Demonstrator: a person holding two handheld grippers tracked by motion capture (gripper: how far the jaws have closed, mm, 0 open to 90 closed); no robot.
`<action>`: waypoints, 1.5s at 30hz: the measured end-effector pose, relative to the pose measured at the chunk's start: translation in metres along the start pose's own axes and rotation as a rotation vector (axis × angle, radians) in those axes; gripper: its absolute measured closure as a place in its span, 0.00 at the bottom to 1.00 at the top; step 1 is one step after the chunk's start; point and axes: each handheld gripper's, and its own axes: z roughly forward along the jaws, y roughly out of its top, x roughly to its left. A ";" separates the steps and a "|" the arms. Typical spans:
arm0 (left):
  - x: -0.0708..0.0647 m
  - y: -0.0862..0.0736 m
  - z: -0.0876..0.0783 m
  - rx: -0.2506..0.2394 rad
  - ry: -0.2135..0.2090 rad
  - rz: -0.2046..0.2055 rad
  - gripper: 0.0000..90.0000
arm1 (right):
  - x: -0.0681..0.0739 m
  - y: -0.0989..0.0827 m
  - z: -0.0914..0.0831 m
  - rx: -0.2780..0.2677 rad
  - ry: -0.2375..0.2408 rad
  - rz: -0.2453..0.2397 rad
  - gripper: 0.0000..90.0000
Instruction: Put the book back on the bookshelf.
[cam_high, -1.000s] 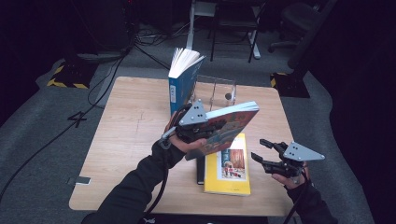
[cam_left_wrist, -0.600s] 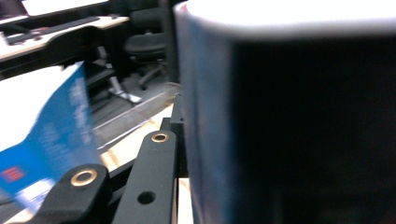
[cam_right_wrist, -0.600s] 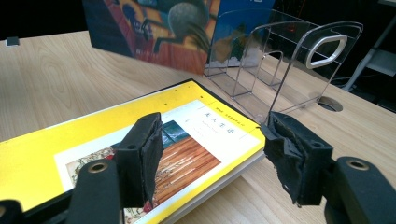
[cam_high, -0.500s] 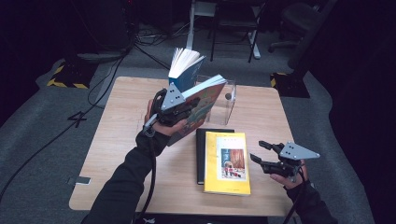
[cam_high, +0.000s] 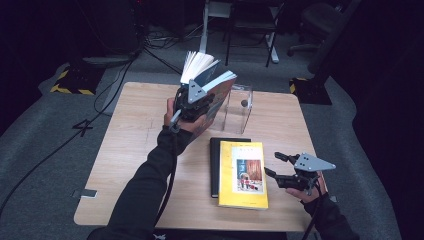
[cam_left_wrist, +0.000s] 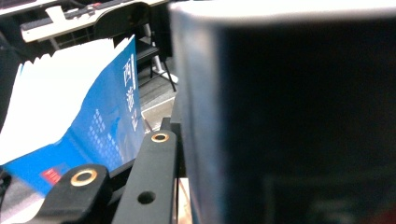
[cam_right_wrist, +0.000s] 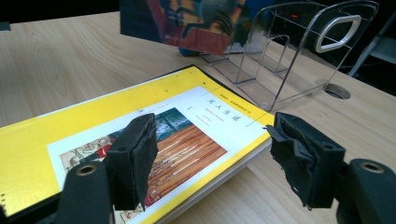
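My left gripper is shut on a book with a colourful cover, held tilted up at the left end of a clear acrylic book stand. In the left gripper view that book is a dark blur close beside one black finger. Just behind it a blue book stands with its pages fanned. A yellow book lies flat on a black book. My right gripper is open at the yellow book's right edge; its jaws have just been opening, pads clear of the book's corner.
The wooden table has bare room on its left half. A round cable hole sits beside the clear stand. Chairs and cables lie on the dark floor beyond the far edge.
The left hand has carried the colourful book from above the yellow book back and left to the stand, tipping it more upright. The right hand has stayed put.
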 end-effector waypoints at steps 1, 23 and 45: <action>0.000 0.001 0.004 0.006 0.009 -0.002 0.82 | 0.000 0.000 0.001 0.000 0.002 0.001 0.36; -0.007 0.018 0.085 0.043 0.157 -0.063 0.82 | 0.005 -0.008 0.011 0.038 0.037 -0.005 0.35; 0.001 0.015 0.127 0.010 0.205 -0.114 0.81 | 0.004 -0.010 0.015 0.042 0.052 -0.021 0.35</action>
